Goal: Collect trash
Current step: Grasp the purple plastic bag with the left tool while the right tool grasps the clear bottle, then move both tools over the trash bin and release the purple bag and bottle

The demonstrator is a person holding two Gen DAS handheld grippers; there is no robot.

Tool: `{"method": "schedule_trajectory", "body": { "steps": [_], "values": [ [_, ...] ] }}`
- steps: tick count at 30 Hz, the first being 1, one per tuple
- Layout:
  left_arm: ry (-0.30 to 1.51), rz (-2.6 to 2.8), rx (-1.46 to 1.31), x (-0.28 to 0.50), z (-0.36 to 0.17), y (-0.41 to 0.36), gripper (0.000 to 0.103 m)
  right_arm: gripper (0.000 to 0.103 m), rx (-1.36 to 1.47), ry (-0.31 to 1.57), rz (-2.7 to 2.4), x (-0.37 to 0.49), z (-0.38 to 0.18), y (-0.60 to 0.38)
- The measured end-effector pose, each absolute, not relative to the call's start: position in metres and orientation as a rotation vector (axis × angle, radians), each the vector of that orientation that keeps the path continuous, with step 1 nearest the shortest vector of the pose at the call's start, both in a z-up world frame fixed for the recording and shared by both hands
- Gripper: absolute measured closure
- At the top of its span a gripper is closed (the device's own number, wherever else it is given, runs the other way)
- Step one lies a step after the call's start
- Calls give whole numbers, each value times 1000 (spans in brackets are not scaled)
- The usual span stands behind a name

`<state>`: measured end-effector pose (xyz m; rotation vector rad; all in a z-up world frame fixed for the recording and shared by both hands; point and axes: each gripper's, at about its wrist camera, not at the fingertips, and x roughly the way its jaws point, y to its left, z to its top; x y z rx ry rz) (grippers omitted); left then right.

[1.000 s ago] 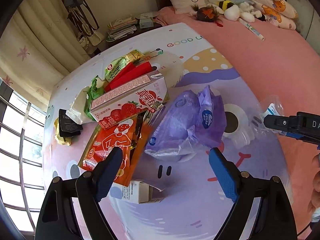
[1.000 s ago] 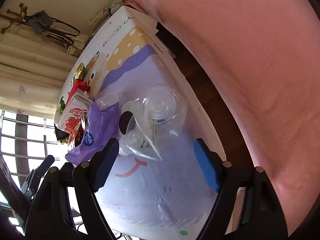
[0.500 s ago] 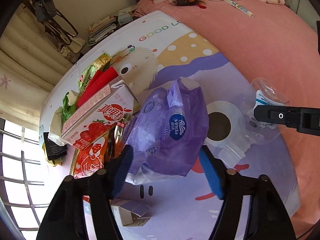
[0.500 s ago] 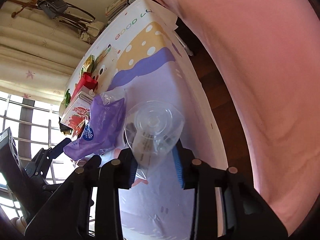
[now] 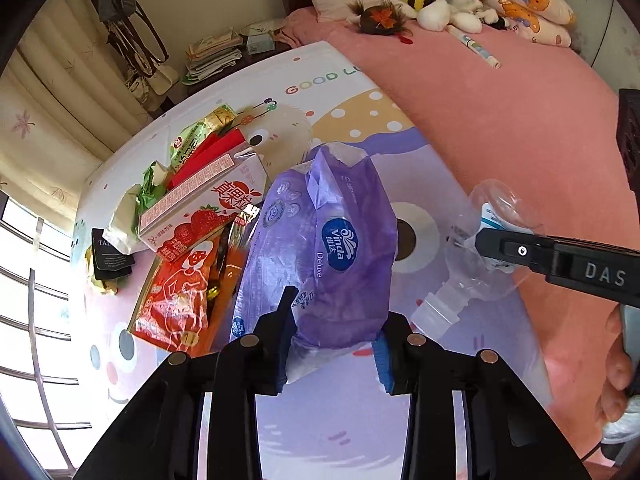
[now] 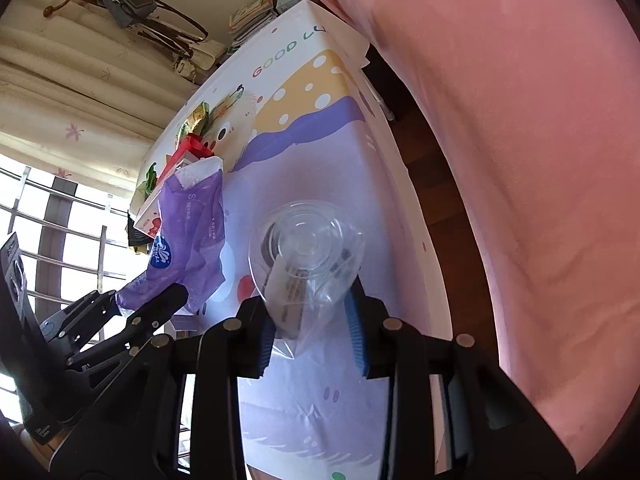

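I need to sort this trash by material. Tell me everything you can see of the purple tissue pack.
The purple tissue pack is a soft, crinkly plastic wrapper that looks flattened and mostly empty, printed with a blue oval Vinda logo and the word Deluxe. Its upper end is torn open, showing a pale inner flap. It hangs upright, lower end pinched between the pads of the left tool, whose jaws have just been closing, over the cartoon-printed table cover. Whether it touches the snack wrappers beside it is unclear.
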<state>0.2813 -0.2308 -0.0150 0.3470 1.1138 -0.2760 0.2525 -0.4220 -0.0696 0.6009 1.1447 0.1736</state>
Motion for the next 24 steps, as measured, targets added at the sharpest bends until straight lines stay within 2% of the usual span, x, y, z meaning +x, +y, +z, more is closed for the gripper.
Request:
{"method": "schedule_trajectory", "body": {
  "steps": [11, 24],
  "values": [
    [1023, -334, 304, 128, 31, -165, 70, 75, 530, 1070, 164, 164, -24, -377],
    [1070, -389, 258, -71, 5, -74, 70, 77, 462, 1073, 133, -12, -26, -293]
  ]
}}
